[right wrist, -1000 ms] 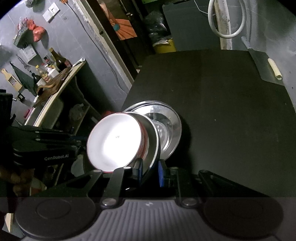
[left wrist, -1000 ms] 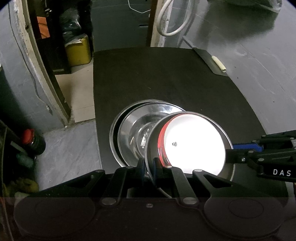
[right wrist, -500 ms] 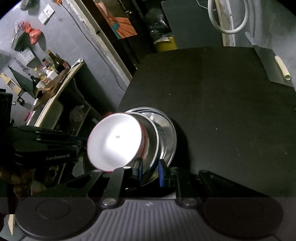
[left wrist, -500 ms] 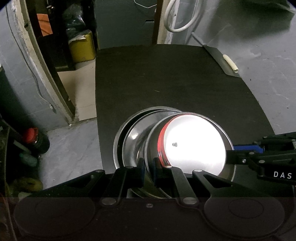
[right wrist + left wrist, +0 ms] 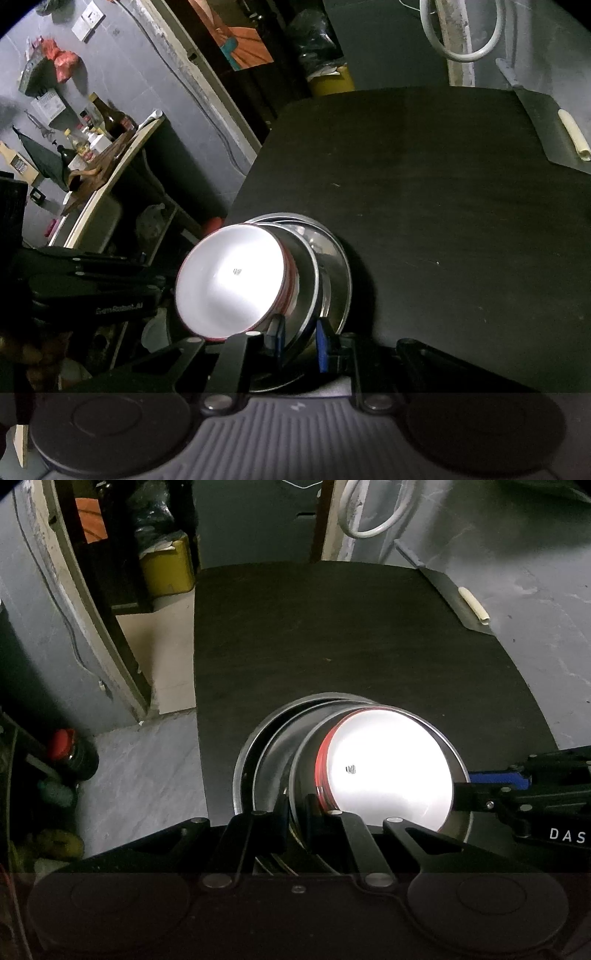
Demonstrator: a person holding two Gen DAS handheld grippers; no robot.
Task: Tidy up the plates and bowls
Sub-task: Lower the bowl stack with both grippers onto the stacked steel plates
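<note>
- Left wrist view: the left gripper (image 5: 296, 810) is clamped on the rim of the steel bowl (image 5: 301, 775), which holds the white bowl (image 5: 388, 768), above steel plates (image 5: 247, 760) on the black table (image 5: 332, 635).
- Right wrist view: the right gripper (image 5: 300, 341) pinches the opposite rim; only this view shows a shelf of bottles (image 5: 96, 129).

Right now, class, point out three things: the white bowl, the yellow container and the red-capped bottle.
white bowl (image 5: 388, 768), left wrist view, on its bright inner floor.
yellow container (image 5: 168, 568), left wrist view, on its front face.
red-capped bottle (image 5: 61, 738), left wrist view, on its red cap.
</note>
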